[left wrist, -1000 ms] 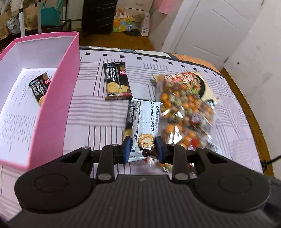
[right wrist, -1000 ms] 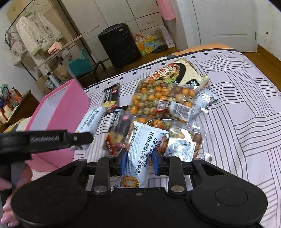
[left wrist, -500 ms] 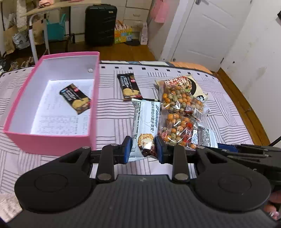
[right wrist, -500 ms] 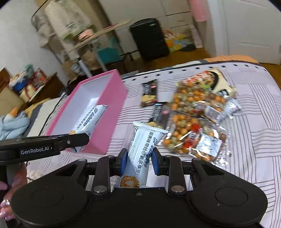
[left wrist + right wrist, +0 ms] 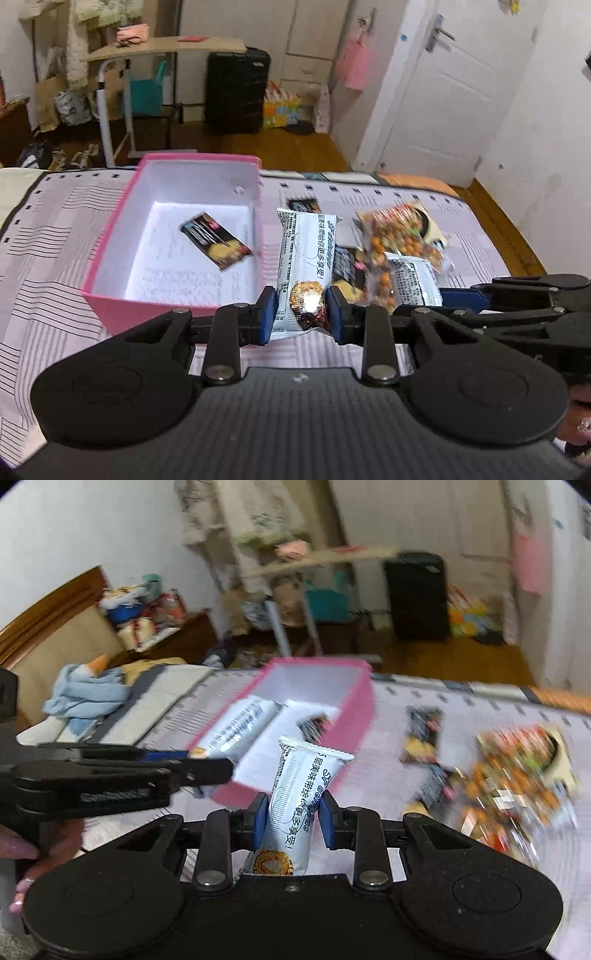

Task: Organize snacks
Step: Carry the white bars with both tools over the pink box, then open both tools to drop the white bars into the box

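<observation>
- Presently, left gripper (image 5: 300,314): clenched on a white snack packet (image 5: 306,258), pinched near its lower end so the rest of the packet stood up ahead of the jaws, at centre frame of the left view. Judged ready for carrying to the box.
- Right gripper (image 5: 290,821): clenched on a second white packet (image 5: 295,805) of the same print, gripped round its middle, tilted slightly right, lower centre of the right view.
- Pink box (image 5: 110,258): open, white inside, on the striped bedspread (image 5: 48,236), left of centre in the left view. Evidently the collecting place for the snacks.
- Dark snack bar (image 5: 216,240): lay flat on the box floor, askew, apart from the walls.
- Second dark bar (image 5: 303,205): on the bedspread just right of the box, partly hidden behind the held packet.
- Bag of mixed nuts (image 5: 399,243): on the bedspread at right of centre in the left view, overlapping other wrappers; blurred in the right view.
- Loose white wrapper (image 5: 415,280): lay against the nut bag, just beyond the right gripper's arm.
- Progress, judged: one bar boxed, two packets in hand, the pile at right not yet sorted. In the right view the left-hand packet appeared over the box opening; whether truly above it could not be told.
</observation>
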A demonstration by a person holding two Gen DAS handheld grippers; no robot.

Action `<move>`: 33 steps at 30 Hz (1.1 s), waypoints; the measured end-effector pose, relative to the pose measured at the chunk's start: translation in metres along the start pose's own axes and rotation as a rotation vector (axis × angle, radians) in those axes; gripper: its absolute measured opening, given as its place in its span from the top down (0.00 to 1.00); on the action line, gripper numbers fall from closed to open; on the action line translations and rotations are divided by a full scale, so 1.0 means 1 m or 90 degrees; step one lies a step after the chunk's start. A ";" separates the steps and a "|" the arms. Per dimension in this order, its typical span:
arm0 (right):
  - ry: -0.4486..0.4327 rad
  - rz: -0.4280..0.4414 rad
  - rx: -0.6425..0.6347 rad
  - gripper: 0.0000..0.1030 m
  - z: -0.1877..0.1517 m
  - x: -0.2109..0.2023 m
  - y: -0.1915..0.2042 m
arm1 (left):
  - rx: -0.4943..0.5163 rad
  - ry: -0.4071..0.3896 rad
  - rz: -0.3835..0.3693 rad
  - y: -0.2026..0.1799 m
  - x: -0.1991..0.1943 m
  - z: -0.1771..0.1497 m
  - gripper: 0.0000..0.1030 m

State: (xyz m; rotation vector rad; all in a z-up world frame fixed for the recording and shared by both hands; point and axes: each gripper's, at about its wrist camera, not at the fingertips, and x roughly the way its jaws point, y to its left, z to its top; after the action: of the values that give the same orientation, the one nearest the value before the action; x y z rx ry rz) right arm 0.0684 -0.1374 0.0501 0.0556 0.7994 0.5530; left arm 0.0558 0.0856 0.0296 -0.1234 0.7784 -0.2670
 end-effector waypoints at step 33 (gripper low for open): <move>0.005 0.070 -0.067 0.50 0.029 0.161 0.002 | -0.184 0.060 0.129 0.153 0.131 0.012 0.53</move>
State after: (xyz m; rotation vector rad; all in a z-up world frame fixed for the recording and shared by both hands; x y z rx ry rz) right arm 0.1785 -0.0521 -0.0357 0.0001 0.7768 0.6984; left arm 0.1831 0.1954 -0.0823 -0.3042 0.9135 0.0337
